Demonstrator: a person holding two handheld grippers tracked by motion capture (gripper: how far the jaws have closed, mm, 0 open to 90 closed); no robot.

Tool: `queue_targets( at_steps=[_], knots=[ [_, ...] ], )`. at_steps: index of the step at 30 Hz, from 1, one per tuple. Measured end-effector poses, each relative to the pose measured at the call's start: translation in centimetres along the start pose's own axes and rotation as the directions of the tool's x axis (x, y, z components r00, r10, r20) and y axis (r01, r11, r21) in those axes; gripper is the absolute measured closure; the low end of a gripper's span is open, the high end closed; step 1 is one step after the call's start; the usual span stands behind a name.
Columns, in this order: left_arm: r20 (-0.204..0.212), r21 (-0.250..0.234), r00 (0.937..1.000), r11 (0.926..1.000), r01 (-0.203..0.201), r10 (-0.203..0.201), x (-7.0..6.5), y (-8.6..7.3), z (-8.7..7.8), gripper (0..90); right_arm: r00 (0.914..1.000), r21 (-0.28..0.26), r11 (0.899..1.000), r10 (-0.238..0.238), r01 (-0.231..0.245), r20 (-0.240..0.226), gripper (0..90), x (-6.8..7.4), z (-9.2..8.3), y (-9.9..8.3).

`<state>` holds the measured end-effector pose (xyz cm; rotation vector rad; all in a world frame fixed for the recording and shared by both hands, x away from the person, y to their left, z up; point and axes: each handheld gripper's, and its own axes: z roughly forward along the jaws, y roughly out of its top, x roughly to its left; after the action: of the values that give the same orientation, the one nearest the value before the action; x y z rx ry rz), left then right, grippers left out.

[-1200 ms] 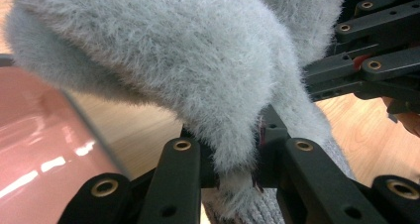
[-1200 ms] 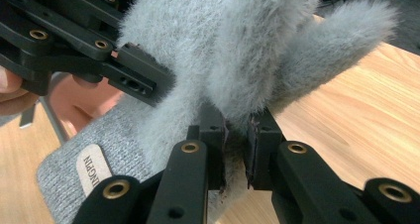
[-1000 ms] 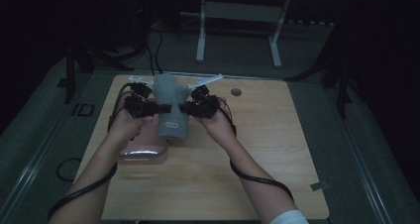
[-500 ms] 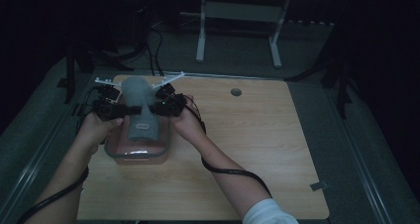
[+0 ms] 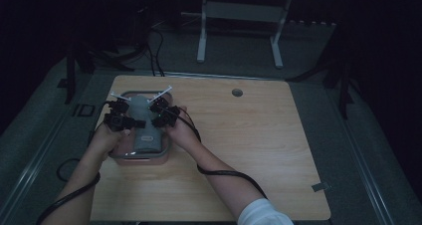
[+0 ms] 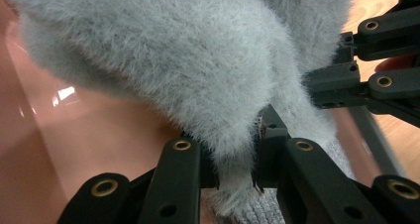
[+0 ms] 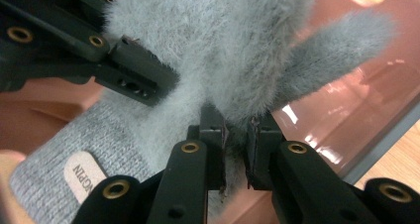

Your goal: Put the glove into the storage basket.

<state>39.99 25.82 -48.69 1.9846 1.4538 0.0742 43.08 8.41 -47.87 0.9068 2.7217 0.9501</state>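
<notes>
Step in hand, as a judgement: placing the grey fuzzy glove point(image 5: 143, 121) into the pink tray point(image 5: 166, 154), which sits near the counter's point(image 5: 259, 150) left edge. The glove hangs over the tray, fuzzy end toward the far side, ribbed cuff with a small label toward the person.

Left gripper point(image 6: 236, 157): jaws nearly closed, pinching a fold of the fuzzy fabric. Right gripper point(image 7: 236, 140): same, jaws clamped close on the fur at the glove's other side. In the high view they flank the glove, left gripper point(image 5: 119, 116) and right gripper point(image 5: 161, 113), close together.

Next move likely: lower until the glove rests on the tray floor, then open both jaws and lift clear. Fur may snag on the jaw pads on release.

Obstacles: tray walls sit just beside both grippers, so little lateral room. The rest of the counter is bare apart from a round grommet hole point(image 5: 237, 92) near the far edge.
</notes>
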Motion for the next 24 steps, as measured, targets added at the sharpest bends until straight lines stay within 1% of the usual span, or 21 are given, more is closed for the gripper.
queue_targets(
  at_steps=[1,4,7,10,11,14,15,16,18,19,20,21,22,23,24],
  knots=[
    [-0.003,0.007,1.0000,1.0000,0.002,-0.002,0.1,0.0,0.3,77.1,1.0000,0.009,1.000,-0.005,0.005,0.004,80.7,-0.1,0.2,-0.1],
    [-0.005,0.026,1.0000,0.9997,0.004,-0.003,0.3,-0.2,1.0,77.1,1.0000,0.034,0.999,0.002,-0.003,0.006,80.5,-0.3,0.9,-0.3],
    [-0.002,0.031,0.9999,0.9994,0.011,-0.011,0.4,-0.1,1.6,77.0,0.9996,0.052,0.999,0.002,-0.003,0.027,80.3,-0.4,1.4,-0.4],
    [-0.009,0.039,1.0000,0.9992,-0.001,0.002,0.3,0.0,1.9,76.5,0.9994,0.065,0.998,0.004,-0.006,0.034,79.7,-0.4,1.5,-0.3],
    [-0.023,0.043,0.9997,0.9991,0.001,0.000,0.3,0.0,2.1,74.0,0.9992,0.075,0.997,0.008,-0.011,0.039,78.0,-0.6,1.7,-0.3],
    [-0.031,0.043,0.9995,0.9990,0.008,-0.007,0.4,0.0,2.3,70.5,0.9990,0.081,0.997,0.014,-0.018,0.042,75.7,-0.8,1.9,-0.3],
    [-0.055,0.041,0.9984,0.9991,0.012,-0.010,0.5,0.0,2.4,63.8,0.9993,0.078,0.997,0.020,-0.022,0.033,73.9,-1.0,2.1,-0.4],
    [-0.055,0.041,0.9984,0.9991,0.012,-0.010,0.5,0.0,2.4,59.8,0.9993,0.078,0.997,0.020,-0.022,0.033,73.9,-1.0,2.1,-0.4],
    [-0.086,0.030,0.9962,0.9994,0.015,-0.013,0.6,-0.1,2.3,53.4,0.9996,0.067,0.998,0.013,-0.015,0.025,68.0,-1.0,2.2,-0.4],
    [-0.101,0.024,0.9948,0.9996,0.016,-0.014,0.6,-0.2,2.3,53.4,0.9996,0.067,0.998,0.013,-0.015,0.025,68.0,-1.0,2.2,-0.4],
    [-0.115,0.018,0.9933,0.9997,0.013,-0.011,0.6,-0.2,2.2,48.9,0.9998,0.061,0.998,0.007,-0.009,0.019,61.3,-1.0,2.1,-0.3],
    [-0.121,0.009,0.9925,0.9998,0.015,-0.014,0.6,-0.2,2.0,47.7,0.9998,0.054,0.999,-0.002,0.001,0.020,58.5,-1.0,1.9,-0.2],
    [-0.125,0.000,0.9921,0.9999,0.017,-0.016,0.5,-0.2,1.7,47.7,0.9998,0.054,0.999,-0.002,0.001,0.020,58.5,-1.0,1.9,-0.2],
    [-0.126,-0.018,0.9920,0.9998,0.012,-0.014,0.4,-0.1,1.4,45.7,0.9998,0.049,0.999,-0.006,0.005,0.019,57.1,-1.0,1.7,0.0],
    [-0.136,-0.051,0.9906,0.9987,0.001,-0.008,0.2,-0.1,0.5,44.2,0.9999,0.029,1.000,-0.008,0.007,0.010,54.1,-1.2,1.0,0.1]
  ],
)
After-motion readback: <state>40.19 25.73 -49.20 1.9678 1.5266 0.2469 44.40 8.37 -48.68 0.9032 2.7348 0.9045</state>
